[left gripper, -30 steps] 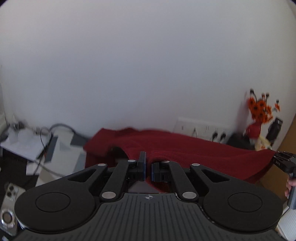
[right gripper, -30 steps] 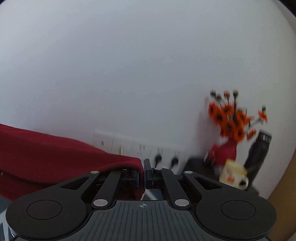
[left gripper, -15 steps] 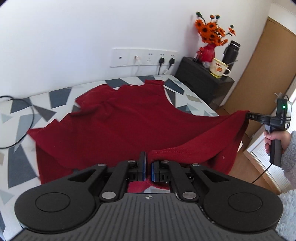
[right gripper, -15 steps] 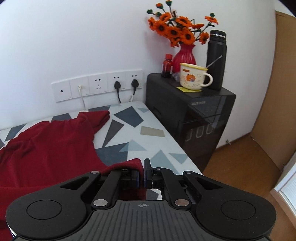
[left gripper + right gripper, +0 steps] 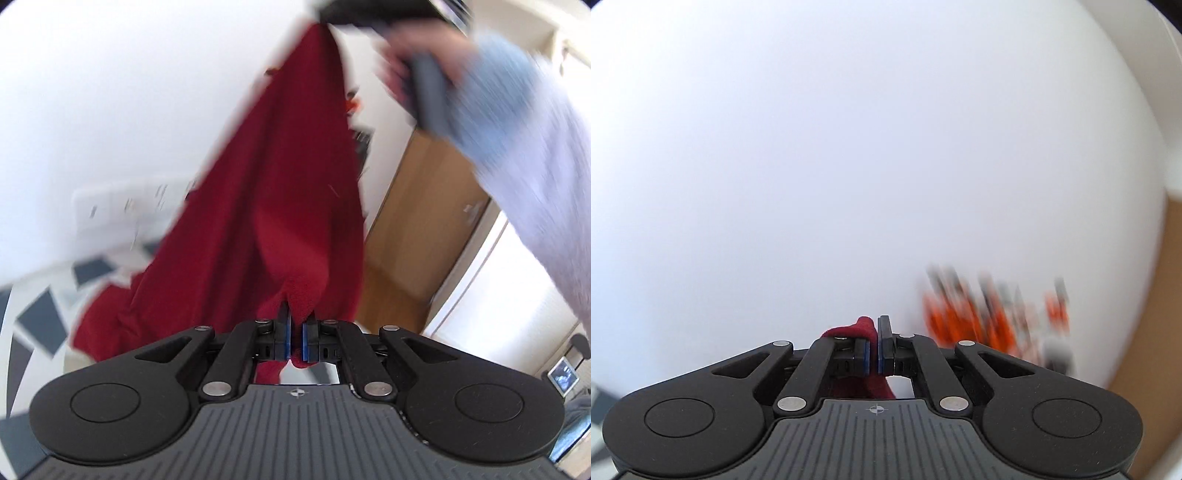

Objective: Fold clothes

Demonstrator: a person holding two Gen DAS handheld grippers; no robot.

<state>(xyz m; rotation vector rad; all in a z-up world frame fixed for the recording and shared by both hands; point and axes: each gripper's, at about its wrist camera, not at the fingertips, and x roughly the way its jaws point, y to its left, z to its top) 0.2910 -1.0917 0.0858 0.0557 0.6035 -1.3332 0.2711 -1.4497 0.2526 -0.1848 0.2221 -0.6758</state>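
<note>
Cloth point(image 5: 280, 206): hanging, both grippers point(image 5: 294, 341) point(image 5: 873, 350) clenching thin edges; blurred swinging is risking slippage.

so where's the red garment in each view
Left wrist: the red garment fills the centre, hanging from the right gripper at top down to the left gripper.
Right wrist: a small red fold at the gripper, bottom centre.
Shared landmark: the orange flowers, blurred.

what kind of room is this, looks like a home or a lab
Probably a room in a home. The left wrist view shows a wooden door, wall sockets and a surface with a blue-grey triangle pattern under the red garment; blurred orange flowers stand by the wall.
</note>
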